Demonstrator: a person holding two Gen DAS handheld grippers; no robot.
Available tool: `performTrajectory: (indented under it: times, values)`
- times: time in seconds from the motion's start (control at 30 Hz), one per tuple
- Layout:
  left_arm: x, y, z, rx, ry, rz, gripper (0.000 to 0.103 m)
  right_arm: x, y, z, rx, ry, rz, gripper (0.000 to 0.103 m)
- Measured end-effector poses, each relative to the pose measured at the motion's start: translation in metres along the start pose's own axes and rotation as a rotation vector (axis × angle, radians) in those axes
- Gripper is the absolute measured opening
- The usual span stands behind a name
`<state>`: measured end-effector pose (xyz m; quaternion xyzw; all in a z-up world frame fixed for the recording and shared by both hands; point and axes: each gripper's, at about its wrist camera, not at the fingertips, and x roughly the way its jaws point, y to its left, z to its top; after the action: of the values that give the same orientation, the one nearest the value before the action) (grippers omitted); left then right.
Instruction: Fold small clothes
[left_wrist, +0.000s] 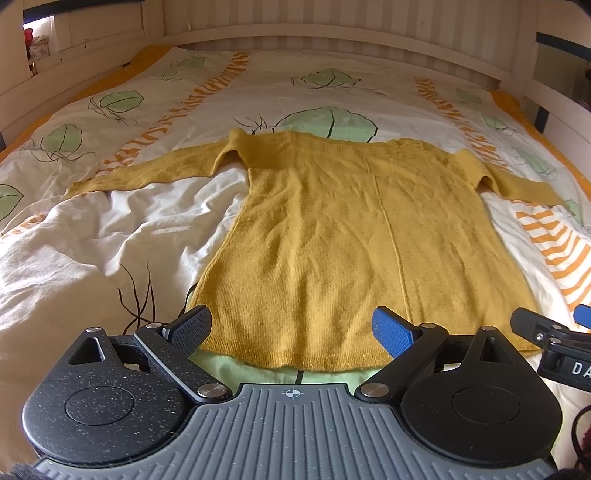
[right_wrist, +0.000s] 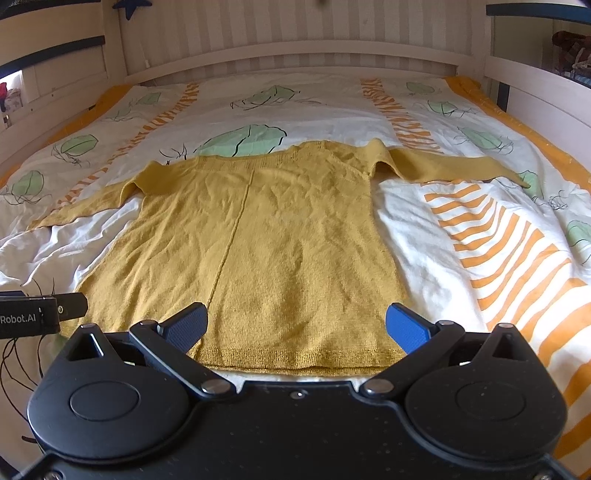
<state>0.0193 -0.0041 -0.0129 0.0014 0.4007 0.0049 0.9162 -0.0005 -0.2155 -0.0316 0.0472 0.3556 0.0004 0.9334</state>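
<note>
A mustard-yellow knitted sweater (left_wrist: 354, 229) lies flat on the bed, hem toward the cameras, neckline toward the far end, and the knit is fine and slightly wrinkled, with one raised seam running straight up the body. Both sleeves are stretched out sideways, the left sleeve (left_wrist: 147, 173) long and tapering, the right sleeve (right_wrist: 450, 166) reaching out over the orange stripes. Underneath sits a soft, rumpled duvet (left_wrist: 92, 240), white cotton printed with pale green leaves outlined in black and bands of orange bars, puffed into folds on the left. Around it runs a pale wooden bed frame (right_wrist: 295, 51) with slatted panelling behind. Now the grippers: the left gripper (left_wrist: 291, 328) sits low at the hem, level and pointing straight up the sweater, its two textured fingers spread wide apart, one dark pad (left_wrist: 192, 328) by the left corner of the hem, one blue pad (left_wrist: 395, 332) over the knit, nothing between them. The right gripper (right_wrist: 295, 325) mirrors it just beside, also level, fingers splayed wide over the hem's right half and gripping nothing. Each shows at the edge of the other's view, side by side, close together.
</note>
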Motion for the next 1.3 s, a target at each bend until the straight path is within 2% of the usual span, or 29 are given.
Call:
performTrajectory:
  times: [0.33,0.7,0.93,1.13,1.3]
  values:
    - [0.016,-0.003,0.021,0.016,0.01,-0.015,0.095,0.018,-0.005,0.013,0.002,0.048,0.007,0.102]
    - [0.048,-0.003,0.066,0.025,0.01,-0.041,0.094,0.05,-0.02,0.055,0.025,0.098,0.021,0.102]
    - [0.086,-0.006,0.092,0.067,0.023,-0.043,0.094,0.087,-0.041,0.087,0.057,0.136,0.025,0.102]
    - [0.12,-0.008,0.123,0.098,0.039,-0.079,0.094,0.119,-0.068,0.112,0.116,0.172,0.073,0.102]
    - [0.146,-0.008,0.152,0.079,0.002,-0.067,0.094,0.135,-0.101,0.139,0.186,0.137,0.092,0.102]
